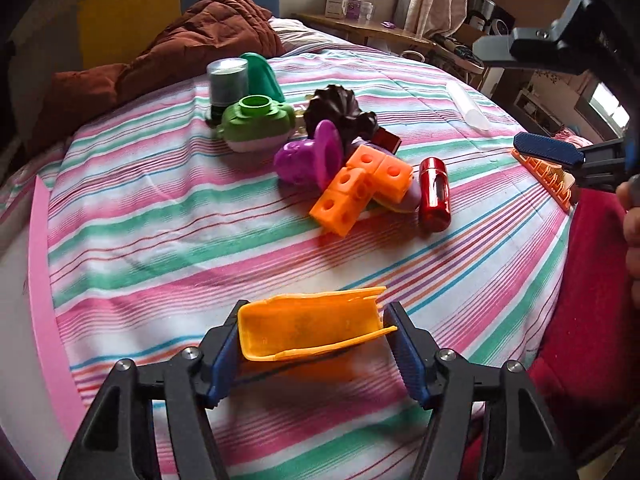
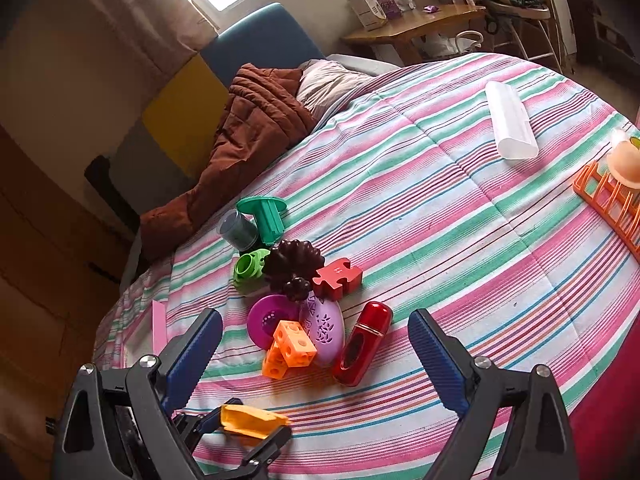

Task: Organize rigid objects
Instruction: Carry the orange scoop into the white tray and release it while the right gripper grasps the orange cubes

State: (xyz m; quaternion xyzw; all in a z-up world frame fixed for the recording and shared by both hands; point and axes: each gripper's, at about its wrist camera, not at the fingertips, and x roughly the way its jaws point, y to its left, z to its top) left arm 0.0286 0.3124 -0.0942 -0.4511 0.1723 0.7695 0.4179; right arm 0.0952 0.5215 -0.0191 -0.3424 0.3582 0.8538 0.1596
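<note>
Left wrist: left gripper (image 1: 312, 340) jaws clamp yellow scoop (image 1: 308, 330) — right gripper (image 2: 316, 340) jaws wide, unladen.

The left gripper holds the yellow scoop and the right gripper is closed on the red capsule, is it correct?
Not quite. The left gripper does hold the yellow scoop, but the right gripper is open and empty; the right wrist view shows the red capsule lying on the bedspread.

A rumpled brown quilt (image 2: 256, 132) lies on the striped bedspread (image 2: 440, 220) far ahead of the claw; beyond, a wooden side table (image 2: 416, 24) holds boxes.
</note>
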